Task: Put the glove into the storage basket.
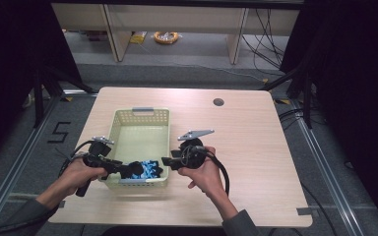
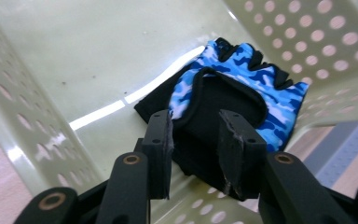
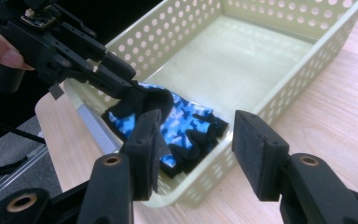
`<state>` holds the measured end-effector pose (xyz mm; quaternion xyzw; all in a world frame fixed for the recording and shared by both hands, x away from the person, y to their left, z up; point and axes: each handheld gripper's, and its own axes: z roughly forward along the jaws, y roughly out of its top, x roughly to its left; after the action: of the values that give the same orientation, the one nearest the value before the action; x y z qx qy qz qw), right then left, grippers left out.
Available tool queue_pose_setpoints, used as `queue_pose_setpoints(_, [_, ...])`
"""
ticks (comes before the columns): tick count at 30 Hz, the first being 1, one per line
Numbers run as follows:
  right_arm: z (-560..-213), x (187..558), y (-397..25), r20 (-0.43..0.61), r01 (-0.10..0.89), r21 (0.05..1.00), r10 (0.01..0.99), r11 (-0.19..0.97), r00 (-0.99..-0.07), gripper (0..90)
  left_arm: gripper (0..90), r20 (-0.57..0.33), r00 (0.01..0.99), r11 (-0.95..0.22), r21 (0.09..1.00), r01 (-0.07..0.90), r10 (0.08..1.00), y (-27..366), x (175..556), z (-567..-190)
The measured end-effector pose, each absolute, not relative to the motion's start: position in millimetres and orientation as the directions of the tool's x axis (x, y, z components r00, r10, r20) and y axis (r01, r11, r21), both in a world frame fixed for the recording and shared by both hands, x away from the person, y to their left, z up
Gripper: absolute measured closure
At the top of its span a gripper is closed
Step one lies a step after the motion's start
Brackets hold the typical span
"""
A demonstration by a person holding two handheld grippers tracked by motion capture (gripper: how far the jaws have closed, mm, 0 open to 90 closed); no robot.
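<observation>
A blue camouflage glove (image 1: 145,169) with black trim lies at the near end of a pale perforated basket (image 1: 140,112). My left gripper (image 1: 123,169) reaches over the basket's near left corner and is shut on the glove's black cuff. In the left gripper view, the dark fabric sits between the jaws of the left gripper (image 2: 195,135) and the glove (image 2: 242,70) drapes onto the basket floor (image 2: 98,56). My right gripper (image 3: 198,140) stands open just outside the basket's right wall (image 3: 279,88), near the glove (image 3: 182,119), with nothing between its pads. The left gripper (image 3: 121,79) shows beyond it.
The basket stands left of centre on a light wooden table (image 1: 256,147) with a round cable hole (image 1: 218,102) at the back right. Shelving legs and a yellow cable coil (image 1: 166,37) are on the floor beyond the table.
</observation>
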<state>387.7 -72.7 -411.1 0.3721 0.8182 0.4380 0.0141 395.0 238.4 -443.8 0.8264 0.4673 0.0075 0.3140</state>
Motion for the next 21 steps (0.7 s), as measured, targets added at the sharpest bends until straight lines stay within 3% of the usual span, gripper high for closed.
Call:
queue_pose_setpoints(6, [-412,385,-82,0.317,0.6,0.734,0.621,0.319,-0.717,53.0,64.3,-0.29,0.565,-0.373,0.513,0.773,0.772,236,395,-446])
queue_pose_setpoints(15, [-416,382,-93,0.335,0.609,0.736,0.621,0.297,-0.708,53.0,73.5,-0.262,0.571,-0.382,0.525,0.76,0.778,226,401,-449])
queue_pose_setpoints(21, [-415,379,-105,0.333,0.6,0.749,0.623,0.282,-0.708,52.4,73.2,-0.238,0.583,-0.408,0.515,0.754,0.777,219,404,-451])
